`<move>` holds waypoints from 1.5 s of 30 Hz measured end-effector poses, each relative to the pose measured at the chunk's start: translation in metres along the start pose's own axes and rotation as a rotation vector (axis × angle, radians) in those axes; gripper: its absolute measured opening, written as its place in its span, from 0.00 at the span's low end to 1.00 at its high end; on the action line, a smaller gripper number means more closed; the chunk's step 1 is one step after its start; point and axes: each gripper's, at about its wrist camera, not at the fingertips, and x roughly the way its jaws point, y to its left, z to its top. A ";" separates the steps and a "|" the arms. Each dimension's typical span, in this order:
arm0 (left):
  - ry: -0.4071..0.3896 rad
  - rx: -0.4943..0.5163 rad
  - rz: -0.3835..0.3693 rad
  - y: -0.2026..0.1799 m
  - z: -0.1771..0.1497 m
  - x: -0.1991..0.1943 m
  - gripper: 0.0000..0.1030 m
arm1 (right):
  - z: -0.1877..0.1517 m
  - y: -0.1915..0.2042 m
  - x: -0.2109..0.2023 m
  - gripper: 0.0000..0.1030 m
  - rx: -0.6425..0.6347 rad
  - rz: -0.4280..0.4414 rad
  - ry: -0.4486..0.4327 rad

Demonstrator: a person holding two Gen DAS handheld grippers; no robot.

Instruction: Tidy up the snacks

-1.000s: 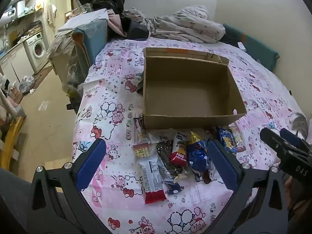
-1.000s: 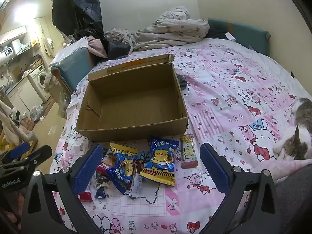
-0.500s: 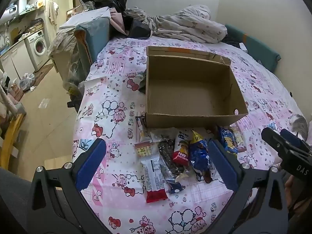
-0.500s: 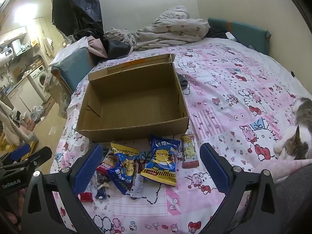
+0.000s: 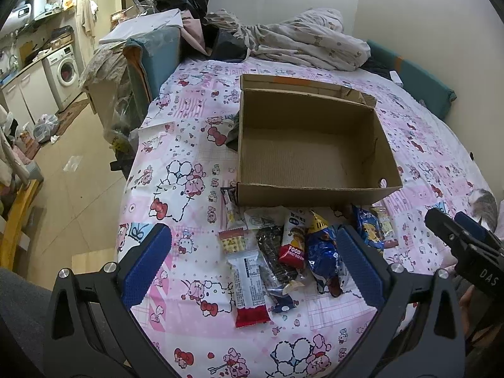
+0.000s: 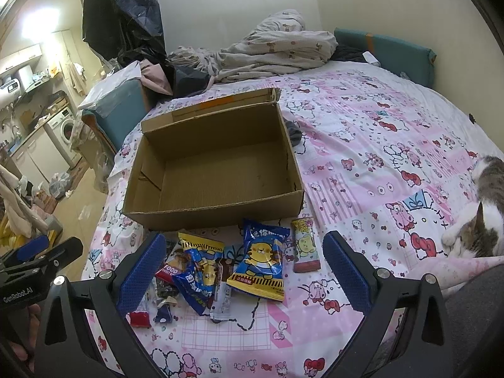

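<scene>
Matt corrugated cardboard box (image 5: 312,154); glossy plastic snack wrappers (image 6: 261,264); soft printed cloth bedsheet (image 6: 371,145).

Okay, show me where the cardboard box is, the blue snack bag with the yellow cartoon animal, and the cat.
cardboard box (image 6: 220,217): right wrist view, on its near outer wall.
blue snack bag (image 6: 261,264): right wrist view, on the yellow cartoon animal printed at its middle.
cat (image 6: 482,220): right wrist view, on its grey and white body at the right edge.

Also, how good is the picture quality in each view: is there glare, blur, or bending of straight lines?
Left wrist view: sharp, evenly lit; fisheye bends the cardboard box edges, corners are black. Right wrist view: a bright ceiling light washes out the upper left; the snack packets stay readable, with mild shine.
</scene>
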 end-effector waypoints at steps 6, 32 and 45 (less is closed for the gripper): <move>-0.003 0.005 0.011 -0.001 0.001 0.000 1.00 | 0.000 -0.002 -0.001 0.99 0.008 0.004 0.000; 0.001 -0.016 0.013 0.003 0.002 0.003 1.00 | 0.001 -0.002 0.000 0.99 0.009 0.007 0.005; 0.000 -0.015 0.015 0.003 0.001 0.003 1.00 | 0.001 -0.002 0.000 0.99 0.008 0.006 0.006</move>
